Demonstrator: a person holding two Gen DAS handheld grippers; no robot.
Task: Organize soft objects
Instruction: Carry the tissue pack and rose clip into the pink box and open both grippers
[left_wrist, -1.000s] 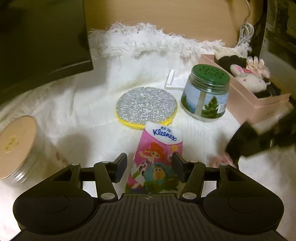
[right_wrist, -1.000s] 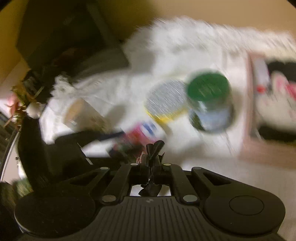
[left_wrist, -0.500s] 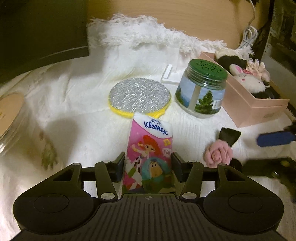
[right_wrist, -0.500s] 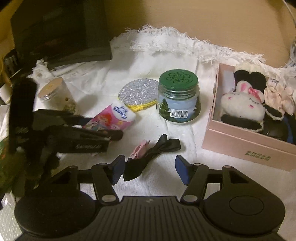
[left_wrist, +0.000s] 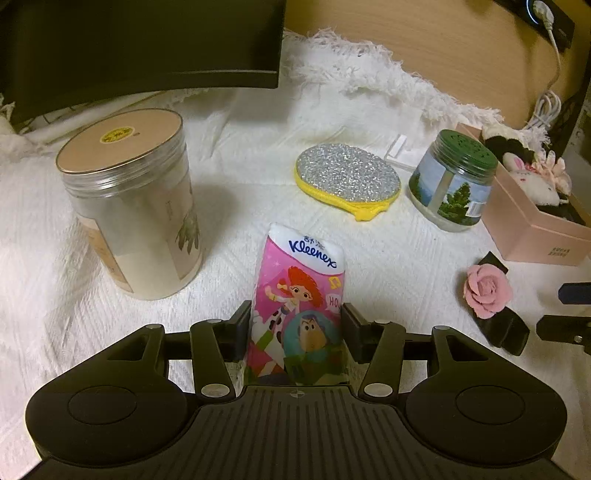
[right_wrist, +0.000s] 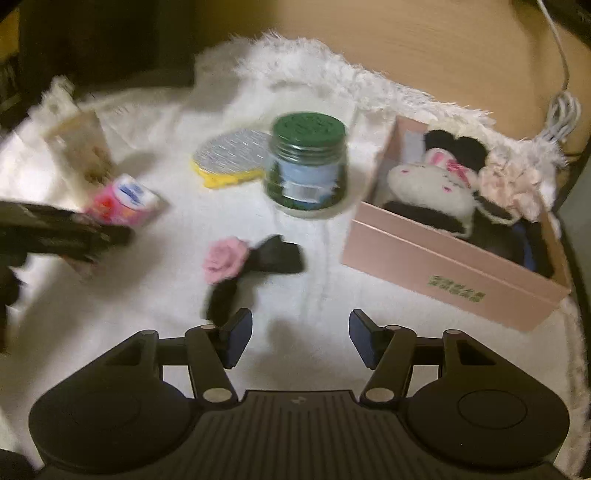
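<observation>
A pink Kleenex tissue pack (left_wrist: 299, 295) stands between the pads of my left gripper (left_wrist: 295, 325), which is shut on its lower half. From the right wrist view the pack (right_wrist: 123, 201) sticks out of that gripper at the left, blurred. A pink felt rose on a black bow (right_wrist: 225, 258) lies loose on the white cloth, just ahead and left of my right gripper (right_wrist: 300, 334). That gripper is open with nothing between its blue pads. The rose (left_wrist: 487, 291) also shows at the right of the left wrist view. A pink box (right_wrist: 443, 273) holds a bunny plush (right_wrist: 432, 184) and other soft pieces.
A tall clear jar with a tan lid (left_wrist: 133, 206) stands left of the pack. A glittery silver pad with a yellow rim (left_wrist: 347, 177) and a green-lidded jar (left_wrist: 454, 184) sit behind. A dark monitor (left_wrist: 140, 44) overhangs the far left. A white cable (right_wrist: 561, 114) coils behind the box.
My right gripper opened and let go of the rose bow, which now lies on the cloth. My left gripper closed on the tissue pack and swung left, bringing the tall jar into view.
</observation>
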